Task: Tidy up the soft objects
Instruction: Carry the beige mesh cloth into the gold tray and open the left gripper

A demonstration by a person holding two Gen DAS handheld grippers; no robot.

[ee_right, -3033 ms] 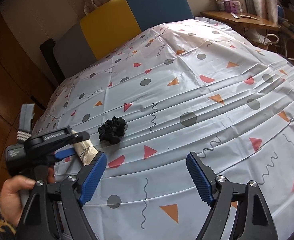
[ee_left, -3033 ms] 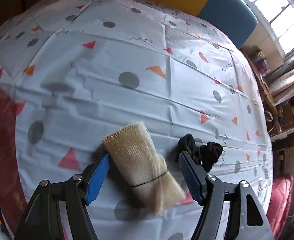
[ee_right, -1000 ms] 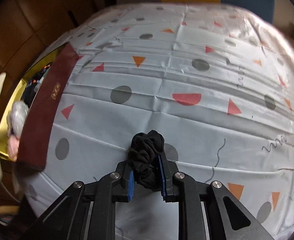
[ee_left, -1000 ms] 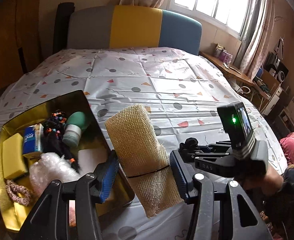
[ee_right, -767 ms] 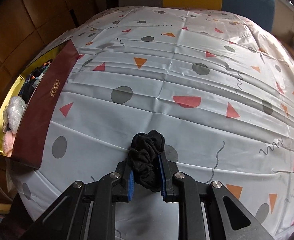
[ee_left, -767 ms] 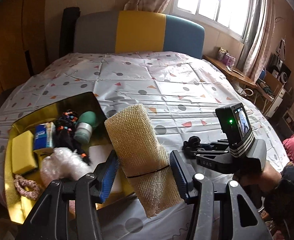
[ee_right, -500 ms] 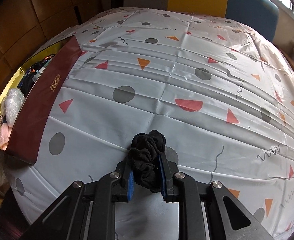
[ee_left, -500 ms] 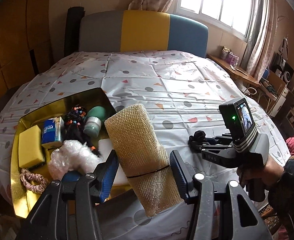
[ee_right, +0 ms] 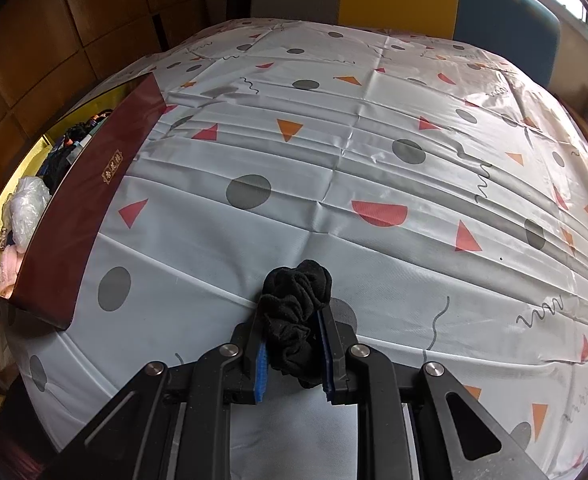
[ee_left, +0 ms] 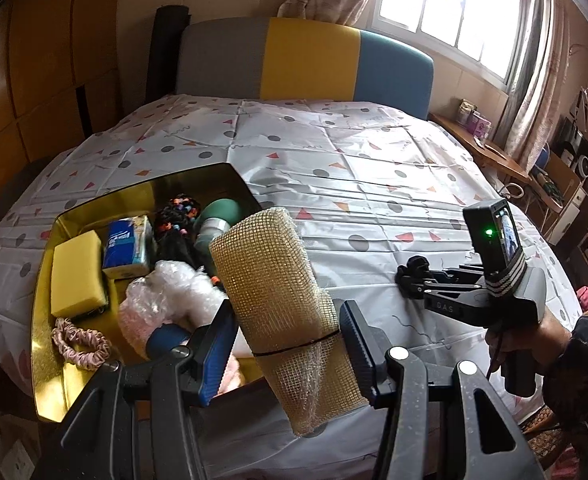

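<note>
So the left gripper [ee_left: 284, 340] is pinching the mesh-wrapped roll [ee_left: 272, 288] around its lower half, lifted clear of the bed, long axis running up and leaning a bit left. The gold tray [ee_left: 42, 320] it probably goes in sits just left of and below it, so that's the nearer hand for the drop. The right gripper [ee_right: 292, 344] is clamped on the black scrunchie [ee_right: 294, 312] low over the patterned sheet [ee_right: 374, 168], and from there the tray is well off to the left.
</note>
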